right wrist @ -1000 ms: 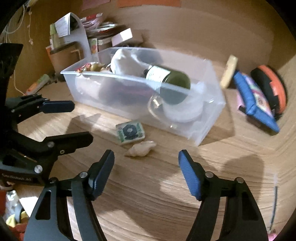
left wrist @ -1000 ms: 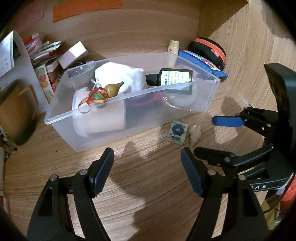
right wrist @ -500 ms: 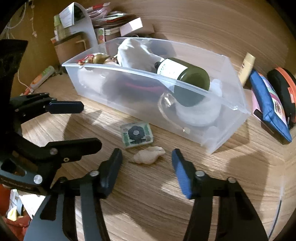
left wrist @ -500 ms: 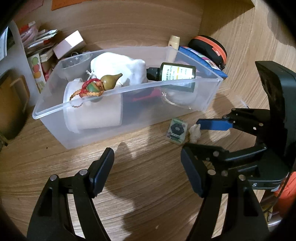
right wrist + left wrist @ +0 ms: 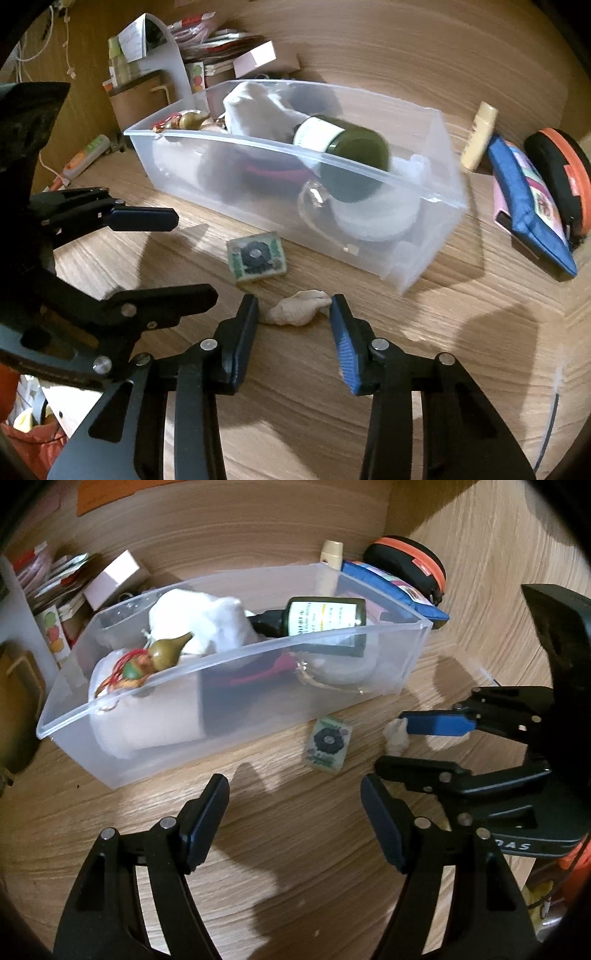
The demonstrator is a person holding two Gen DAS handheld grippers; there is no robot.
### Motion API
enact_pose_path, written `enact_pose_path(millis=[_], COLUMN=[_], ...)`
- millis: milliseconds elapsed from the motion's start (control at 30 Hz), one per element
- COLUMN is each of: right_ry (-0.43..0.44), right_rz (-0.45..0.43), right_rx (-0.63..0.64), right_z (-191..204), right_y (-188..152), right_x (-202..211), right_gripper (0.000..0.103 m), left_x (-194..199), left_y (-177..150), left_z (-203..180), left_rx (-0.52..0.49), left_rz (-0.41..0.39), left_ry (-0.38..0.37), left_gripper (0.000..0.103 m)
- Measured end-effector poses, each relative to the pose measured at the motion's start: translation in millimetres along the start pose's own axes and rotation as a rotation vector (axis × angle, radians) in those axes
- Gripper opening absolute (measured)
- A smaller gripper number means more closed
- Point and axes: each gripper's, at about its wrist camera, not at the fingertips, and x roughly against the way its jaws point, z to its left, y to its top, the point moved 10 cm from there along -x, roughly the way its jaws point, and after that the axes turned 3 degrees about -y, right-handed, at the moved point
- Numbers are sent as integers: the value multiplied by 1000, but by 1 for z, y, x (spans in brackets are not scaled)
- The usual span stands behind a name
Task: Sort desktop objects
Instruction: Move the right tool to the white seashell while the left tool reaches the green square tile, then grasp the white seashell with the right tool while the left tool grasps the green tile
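— So, from the left wrist?
— Left gripper hangs spread over bare wooden desk, nothing between its fingers; clear plastic bin beyond.
— And the right wrist?
— Right gripper is closing around a small cream seashell lying on the desk beside a green patterned tile, near the bin's front wall.
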Motion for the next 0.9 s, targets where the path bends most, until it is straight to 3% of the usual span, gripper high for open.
enact_pose_path(millis=[267, 600, 700, 767, 900], right_ry=[-10, 5, 7, 6, 5], right_rz=[-43, -81, -89, -94, -101], right_rx=[-20, -39, -46, -49, -61], right_z=[-18, -34, -38, -38, -38], right_y=[-9, -15, -16, -16, -17], right_x=[23, 36, 39, 40, 42], right_gripper=[37, 37, 37, 37, 37], left_x=[-16, -30, -30, -30, -30], left_y=[9, 21, 21, 22, 24], left_z=[-16, -27, -31, -30, -25], left_rx=[5, -15, -40, -38, -10], left_rz=[29, 40, 38, 34, 29], left_ry=[-7, 48, 49, 56, 55], left_gripper=[58, 55, 44, 31, 24])
